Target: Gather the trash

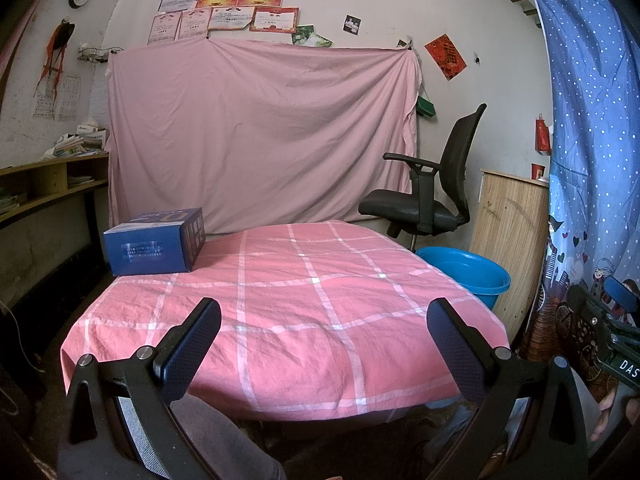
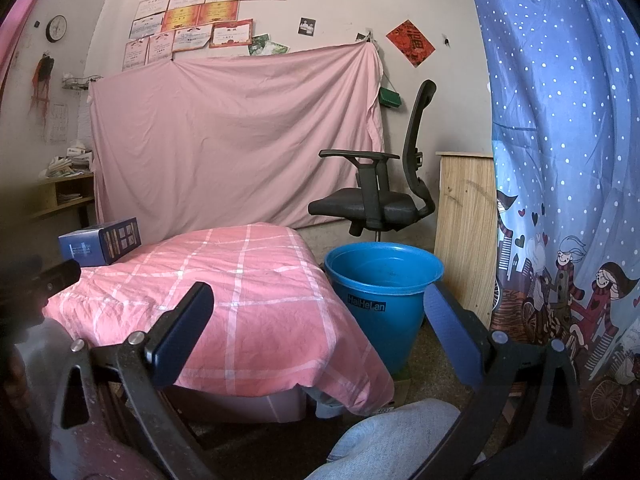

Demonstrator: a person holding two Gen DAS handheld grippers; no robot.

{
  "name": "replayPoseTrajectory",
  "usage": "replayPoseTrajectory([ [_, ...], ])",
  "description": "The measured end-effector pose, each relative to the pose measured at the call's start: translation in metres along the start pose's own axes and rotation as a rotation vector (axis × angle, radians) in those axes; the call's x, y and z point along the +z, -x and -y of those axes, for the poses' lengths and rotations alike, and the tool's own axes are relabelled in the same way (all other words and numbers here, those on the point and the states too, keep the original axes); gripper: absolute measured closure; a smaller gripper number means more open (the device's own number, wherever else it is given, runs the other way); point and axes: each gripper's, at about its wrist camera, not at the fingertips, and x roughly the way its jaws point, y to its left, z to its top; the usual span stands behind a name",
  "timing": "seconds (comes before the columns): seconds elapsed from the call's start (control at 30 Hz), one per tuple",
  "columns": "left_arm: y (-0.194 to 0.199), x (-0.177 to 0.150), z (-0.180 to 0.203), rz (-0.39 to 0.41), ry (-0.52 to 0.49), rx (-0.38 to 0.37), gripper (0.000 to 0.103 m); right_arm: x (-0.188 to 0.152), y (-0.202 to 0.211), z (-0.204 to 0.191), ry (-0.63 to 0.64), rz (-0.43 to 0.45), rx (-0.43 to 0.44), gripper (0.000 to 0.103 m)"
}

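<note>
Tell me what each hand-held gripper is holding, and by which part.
Nothing. The left hand-held gripper and right hand-held gripper are both open and empty.

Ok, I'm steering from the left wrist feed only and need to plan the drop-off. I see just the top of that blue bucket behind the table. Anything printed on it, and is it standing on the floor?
Observer: In the right wrist view the blue bucket shows nearly whole. Black lettering reading HaiHeLan sits on its side, below the rim.
Operator: And its base?
Observer: It appears to stand on a flat piece of cardboard on the floor, beside the table's pink checked cloth.
Operator: Anything in it?
Observer: No trash shows on the inner wall; the bottom is hidden.
Operator: My right gripper?
Observer: The right gripper is open and holds nothing.
</note>
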Motion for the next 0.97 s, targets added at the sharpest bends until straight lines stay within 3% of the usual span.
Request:
replayPoseTrajectory([
  [0.97, 0.0004, -0.0062, 0.0046, 0.003, -0.039, 0.031, 0.002, 0.0007, 0.0006, -0.0007, 0.000, -0.002, 0.000, 0.000],
])
